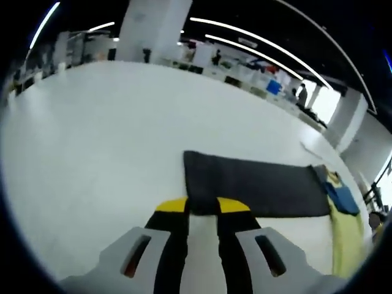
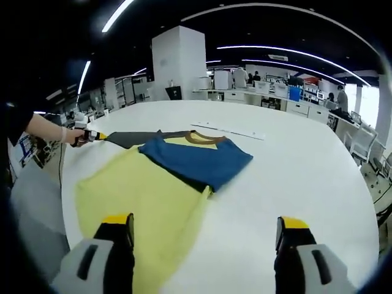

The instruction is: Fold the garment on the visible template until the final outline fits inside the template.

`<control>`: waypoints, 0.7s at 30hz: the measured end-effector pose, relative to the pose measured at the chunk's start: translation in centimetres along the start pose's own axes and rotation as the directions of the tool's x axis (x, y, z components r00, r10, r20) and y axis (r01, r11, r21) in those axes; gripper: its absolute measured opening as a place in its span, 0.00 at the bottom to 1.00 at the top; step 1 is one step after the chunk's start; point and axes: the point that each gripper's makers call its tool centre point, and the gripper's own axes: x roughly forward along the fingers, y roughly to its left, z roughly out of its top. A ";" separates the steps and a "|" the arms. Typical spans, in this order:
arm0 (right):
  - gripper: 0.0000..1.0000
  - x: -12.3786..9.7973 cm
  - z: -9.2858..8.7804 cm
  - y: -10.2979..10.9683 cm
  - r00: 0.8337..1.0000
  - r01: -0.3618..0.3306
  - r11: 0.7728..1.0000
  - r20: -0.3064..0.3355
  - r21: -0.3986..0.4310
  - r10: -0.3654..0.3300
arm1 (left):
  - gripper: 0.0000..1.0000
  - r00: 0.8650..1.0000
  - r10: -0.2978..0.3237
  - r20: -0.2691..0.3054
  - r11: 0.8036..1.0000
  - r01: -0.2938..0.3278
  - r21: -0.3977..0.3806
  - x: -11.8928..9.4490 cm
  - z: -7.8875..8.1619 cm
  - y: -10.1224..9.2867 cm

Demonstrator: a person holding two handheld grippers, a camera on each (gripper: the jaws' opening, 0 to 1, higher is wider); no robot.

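Presently my left tongs [image 1: 202, 211] are reaching toward the near edge of a dark grey sleeve [image 1: 254, 184] that is lying flat on the white tabletop [image 1: 92, 141]. Their yellow-tipped jaws are sitting close together with the sleeve's hem right at the tips; whether cloth is actually being pinched I cannot tell. In the left gripper view the sleeve is stretching away to the right, where it is meeting the blue [image 1: 342, 196] and pale yellow [image 1: 346, 236] parts of the garment.

My right tongs [image 2: 205, 229] are hovering wide apart, gripping nothing. One jaw is hanging over the pale yellow body of the garment [image 2: 141, 196], the other over bare tabletop [image 2: 294, 177].

In the right gripper view the garment is lying spread toward the left side of the tabletop. A blue panel [image 2: 199, 159] is lying folded across its far end, with a brown neckline [image 2: 205, 138] showing just beyond it. The dark sleeve [image 2: 131, 138] is running out to the left, where my left hand [image 2: 72, 135] with its tongs [image 2: 92, 136] is sitting at the sleeve's end.

A thin pale strip [image 2: 226, 130] is lying on the tabletop beyond the garment, apart from it. Desks and shelving are filling the far background.
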 end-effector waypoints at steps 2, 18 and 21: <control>0.97 0.1 0.2 0.1 1.000 -0.003 1.000 0.004 0.000 0.003 | 0.10 1.000 0.004 0.002 1.000 -0.004 0.007 0.0 -0.1 0.0; 0.97 0.7 0.7 0.6 0.999 -0.031 1.000 0.015 -0.003 0.031 | 0.00 0.995 -0.079 0.066 0.997 0.079 0.003 -0.9 1.6 -3.3; 0.97 0.8 0.8 0.6 0.999 -0.032 0.999 0.019 -0.006 0.032 | 0.00 0.991 -0.106 0.080 0.994 0.105 0.012 -0.9 2.3 -4.6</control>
